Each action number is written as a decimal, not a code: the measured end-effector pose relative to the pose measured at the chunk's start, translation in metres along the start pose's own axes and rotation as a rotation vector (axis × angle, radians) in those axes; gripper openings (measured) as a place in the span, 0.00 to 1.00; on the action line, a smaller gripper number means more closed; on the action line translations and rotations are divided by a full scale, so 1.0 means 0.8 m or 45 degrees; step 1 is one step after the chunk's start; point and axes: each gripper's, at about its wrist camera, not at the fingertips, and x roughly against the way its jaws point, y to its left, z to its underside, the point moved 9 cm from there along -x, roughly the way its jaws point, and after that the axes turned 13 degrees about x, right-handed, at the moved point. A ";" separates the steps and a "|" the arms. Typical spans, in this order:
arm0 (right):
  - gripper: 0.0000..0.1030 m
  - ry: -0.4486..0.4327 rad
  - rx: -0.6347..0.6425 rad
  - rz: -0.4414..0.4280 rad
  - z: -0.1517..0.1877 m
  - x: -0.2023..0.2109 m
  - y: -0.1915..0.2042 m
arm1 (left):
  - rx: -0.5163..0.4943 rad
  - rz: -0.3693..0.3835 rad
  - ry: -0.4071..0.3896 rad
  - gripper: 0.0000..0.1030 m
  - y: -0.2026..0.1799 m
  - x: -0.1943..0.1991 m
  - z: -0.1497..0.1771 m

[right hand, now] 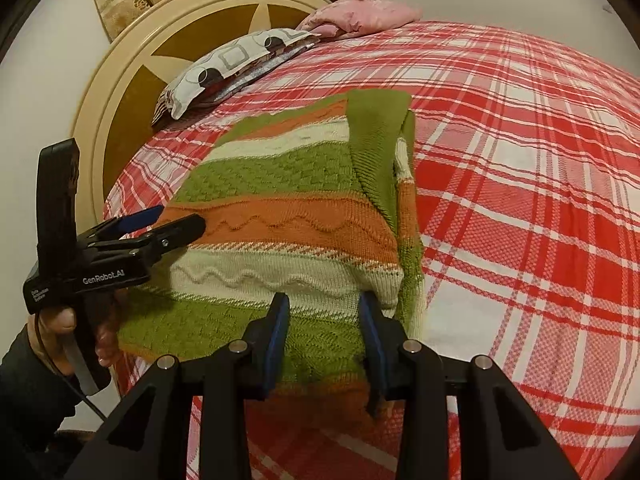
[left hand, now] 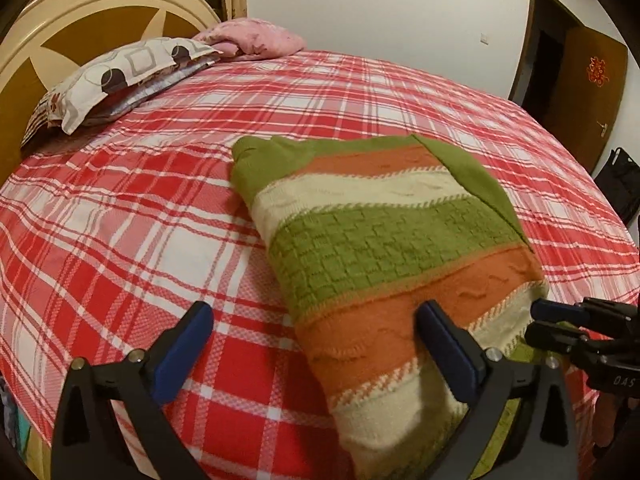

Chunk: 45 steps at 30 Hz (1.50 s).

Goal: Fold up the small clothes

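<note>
A knitted sweater (left hand: 384, 232) striped green, orange and cream lies folded on the red plaid bed (left hand: 132, 216), a green sleeve (right hand: 376, 148) folded over its right side. My left gripper (left hand: 316, 324) is open wide, its right finger over the sweater's near orange band and its left finger over the bedspread. It also shows in the right wrist view (right hand: 172, 220) at the sweater's left edge. My right gripper (right hand: 324, 312) is partly open over the sweater's near right corner, with knit showing between the pads. In the left wrist view it (left hand: 540, 320) is at the sweater's right edge.
A patterned pillow (left hand: 120, 76) and a pink pillow (left hand: 256, 36) lie at the head of the bed by the cream and brown headboard (left hand: 80, 28). A brown door (left hand: 580, 80) and a dark bag (left hand: 620, 184) are beyond the far side.
</note>
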 end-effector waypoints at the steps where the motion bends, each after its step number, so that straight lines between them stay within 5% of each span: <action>1: 0.37 -0.006 -0.008 0.002 0.001 0.002 0.000 | -0.017 -0.006 -0.001 1.00 -0.001 0.004 0.002; 17: 0.37 -0.075 -0.104 0.015 0.028 0.029 -0.009 | 0.010 0.002 -0.021 1.00 0.004 0.018 0.035; 28: 0.42 -0.043 -0.110 0.161 0.040 0.048 -0.007 | -0.002 -0.021 -0.008 1.00 0.012 0.055 0.054; 45: 0.50 -0.344 0.186 0.467 -0.003 0.227 0.103 | -0.101 0.078 -0.388 1.00 -0.014 0.247 0.019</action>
